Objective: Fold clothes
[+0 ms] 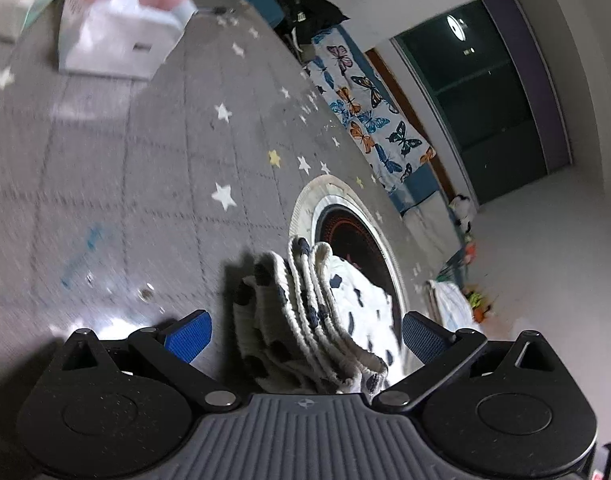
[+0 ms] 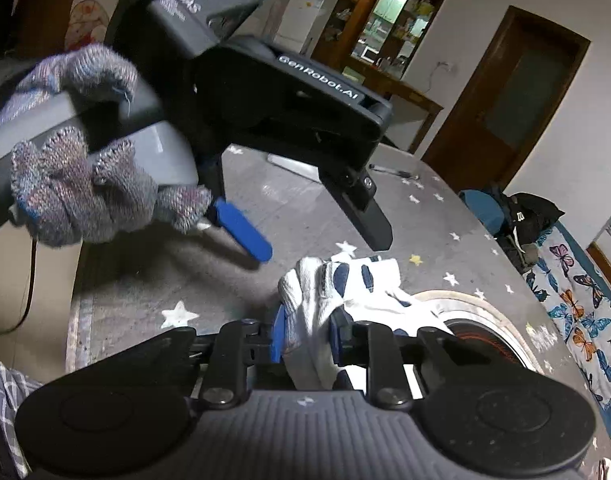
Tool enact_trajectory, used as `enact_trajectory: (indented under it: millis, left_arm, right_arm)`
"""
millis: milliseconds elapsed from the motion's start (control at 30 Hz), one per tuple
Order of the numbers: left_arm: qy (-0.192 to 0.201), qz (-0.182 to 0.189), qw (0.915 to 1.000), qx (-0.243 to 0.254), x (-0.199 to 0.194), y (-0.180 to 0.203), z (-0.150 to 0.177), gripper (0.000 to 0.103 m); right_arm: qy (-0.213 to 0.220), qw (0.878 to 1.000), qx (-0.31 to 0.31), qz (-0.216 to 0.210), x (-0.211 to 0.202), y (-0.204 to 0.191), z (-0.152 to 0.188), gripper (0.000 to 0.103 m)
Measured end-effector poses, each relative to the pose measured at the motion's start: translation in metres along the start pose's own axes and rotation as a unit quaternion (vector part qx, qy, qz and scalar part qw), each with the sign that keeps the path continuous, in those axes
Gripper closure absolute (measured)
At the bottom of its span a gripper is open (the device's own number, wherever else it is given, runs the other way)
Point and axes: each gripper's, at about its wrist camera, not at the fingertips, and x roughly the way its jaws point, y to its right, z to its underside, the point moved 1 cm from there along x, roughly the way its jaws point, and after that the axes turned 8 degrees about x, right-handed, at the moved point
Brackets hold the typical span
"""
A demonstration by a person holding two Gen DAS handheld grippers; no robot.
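Losing the bunch is the main risk I see: the right gripper (image 2: 305, 338) pinches a thick, gathered wad of the garment (image 2: 345, 284), and if the layers slide against each other, some could slip out of the pinch and the fold would fall apart. A second risk is the cloth dragging across the round inset (image 2: 485, 320) in the table (image 2: 145, 280) and catching on its rim, since part of the garment lies over it. The left gripper (image 1: 305, 328) could also close on only the top ribbed layers rather than the whole stack, which would skew the fold.

Right gripper: jaws narrow, blue pads pressed on the white, dark-spotted cloth from both sides, so it holds the garment near the table's near edge. Left gripper: jaws wide, blue pads well apart on either side of the folded ribbed edge, with no pad on the cloth as far as I can tell. A gloved hand (image 2: 77, 196) holds it above the table.
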Motion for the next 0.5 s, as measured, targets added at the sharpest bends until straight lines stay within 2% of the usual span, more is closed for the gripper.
enact_trajectory:
  millis: [200, 333, 500]
  left_arm:
    - [-0.004, 0.028, 0.9971, -0.070, 0.001, -0.005, 0.009, 0.000]
    - [-0.016, 0.054, 0.9934, -0.100, 0.008, -0.007, 0.019, 0.000]
    - [-0.032, 0.063, 0.9927, -0.098, 0.026, -0.002, 0.020, 0.000]
  right_arm:
    - [0.013, 1.000, 0.015, 0.004, -0.008, 0.009, -0.002, 0.084]
    - [0.020, 1.000, 0.017, 0.006, -0.010, 0.012, -0.003, 0.084]
    - [0.024, 1.000, 0.016, 0.004, -0.013, 0.013, -0.002, 0.085]
